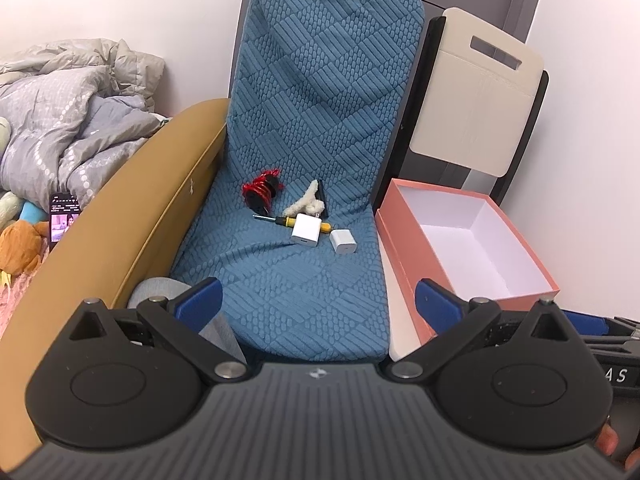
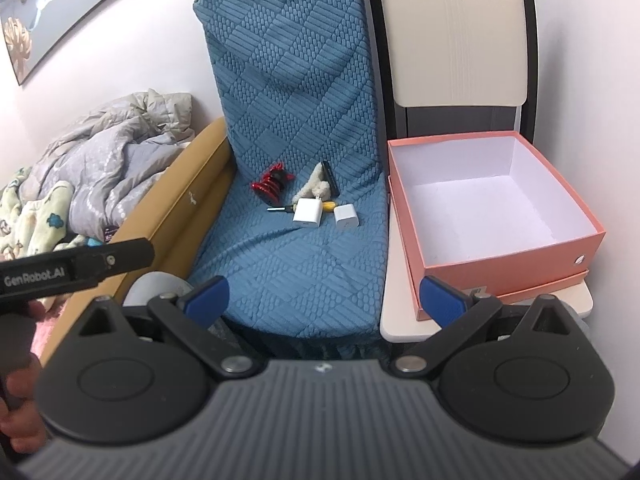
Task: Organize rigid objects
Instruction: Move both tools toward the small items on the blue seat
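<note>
Left hand-held gripper reads "GenRobot.AI" along its side.

Right tool hangs wide apart over the front of the blue-covered chair, nothing between its fingers. On the seat sit a red coil, a fluffy clip, a yellow screwdriver and two white chargers, close together. Beside them the pink box stands open and empty on a cream chair.
</note>
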The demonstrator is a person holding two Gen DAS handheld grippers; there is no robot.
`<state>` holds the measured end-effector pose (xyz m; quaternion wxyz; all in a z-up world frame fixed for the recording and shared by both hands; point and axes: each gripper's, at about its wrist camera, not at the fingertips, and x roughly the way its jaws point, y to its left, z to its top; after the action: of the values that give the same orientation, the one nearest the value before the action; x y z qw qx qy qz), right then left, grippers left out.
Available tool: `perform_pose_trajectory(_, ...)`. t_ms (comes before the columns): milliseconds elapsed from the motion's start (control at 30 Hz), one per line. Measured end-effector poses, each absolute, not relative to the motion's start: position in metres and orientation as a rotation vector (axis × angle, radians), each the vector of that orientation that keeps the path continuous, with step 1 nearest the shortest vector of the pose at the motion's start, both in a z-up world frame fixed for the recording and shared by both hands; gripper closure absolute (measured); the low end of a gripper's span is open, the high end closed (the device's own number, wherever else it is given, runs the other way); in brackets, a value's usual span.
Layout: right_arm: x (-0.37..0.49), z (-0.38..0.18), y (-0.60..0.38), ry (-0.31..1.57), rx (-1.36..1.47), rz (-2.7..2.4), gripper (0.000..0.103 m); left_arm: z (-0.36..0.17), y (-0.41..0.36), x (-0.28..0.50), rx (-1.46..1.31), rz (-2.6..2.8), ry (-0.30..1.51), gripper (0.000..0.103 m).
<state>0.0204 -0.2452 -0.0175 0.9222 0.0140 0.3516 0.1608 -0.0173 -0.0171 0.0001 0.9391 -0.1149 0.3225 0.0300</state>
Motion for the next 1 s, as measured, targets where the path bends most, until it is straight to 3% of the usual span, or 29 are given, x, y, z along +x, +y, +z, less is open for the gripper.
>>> perform_pose_trajectory(1000,0.045,-0.047,-0.239,0.793,0.052,0.325,0.0,-0.031,-0.016,0.024,-0.217,0.05,0.726,0.0)
